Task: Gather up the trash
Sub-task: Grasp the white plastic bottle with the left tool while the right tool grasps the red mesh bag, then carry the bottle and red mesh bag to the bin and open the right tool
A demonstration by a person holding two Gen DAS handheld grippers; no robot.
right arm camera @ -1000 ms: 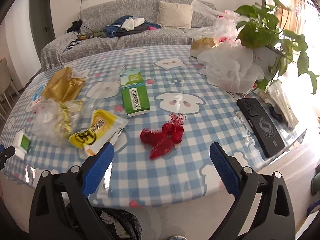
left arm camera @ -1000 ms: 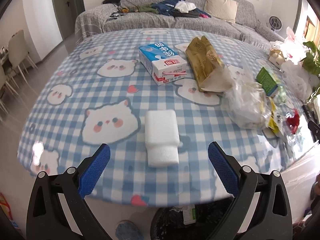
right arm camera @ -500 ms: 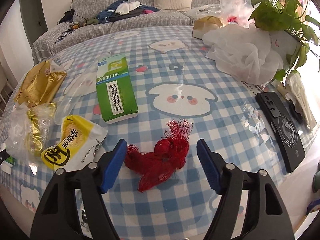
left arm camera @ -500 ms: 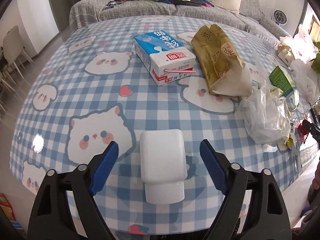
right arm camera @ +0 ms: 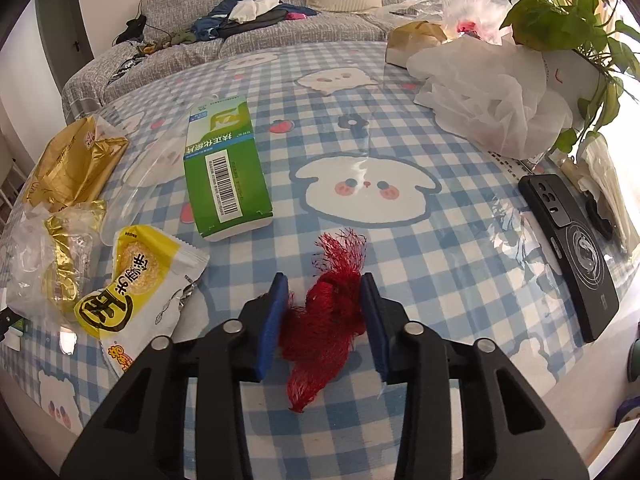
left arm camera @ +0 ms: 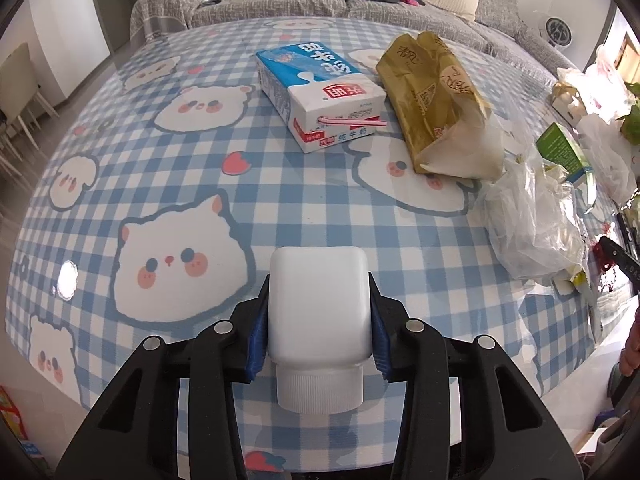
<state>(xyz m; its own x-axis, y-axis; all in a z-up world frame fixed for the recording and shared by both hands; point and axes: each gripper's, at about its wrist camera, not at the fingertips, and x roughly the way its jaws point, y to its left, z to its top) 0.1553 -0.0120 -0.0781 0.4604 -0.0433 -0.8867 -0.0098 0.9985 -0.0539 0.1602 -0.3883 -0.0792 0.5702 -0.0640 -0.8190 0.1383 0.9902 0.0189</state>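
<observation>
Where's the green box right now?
In the right wrist view, the green box lies flat on the table, left of centre, beyond the red mesh netting, beside the yellow snack wrapper.

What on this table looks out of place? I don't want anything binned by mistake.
A black phone lies face down near the table edge, beside the white plastic bags; it is no trash, unlike the wrappers around.
</observation>
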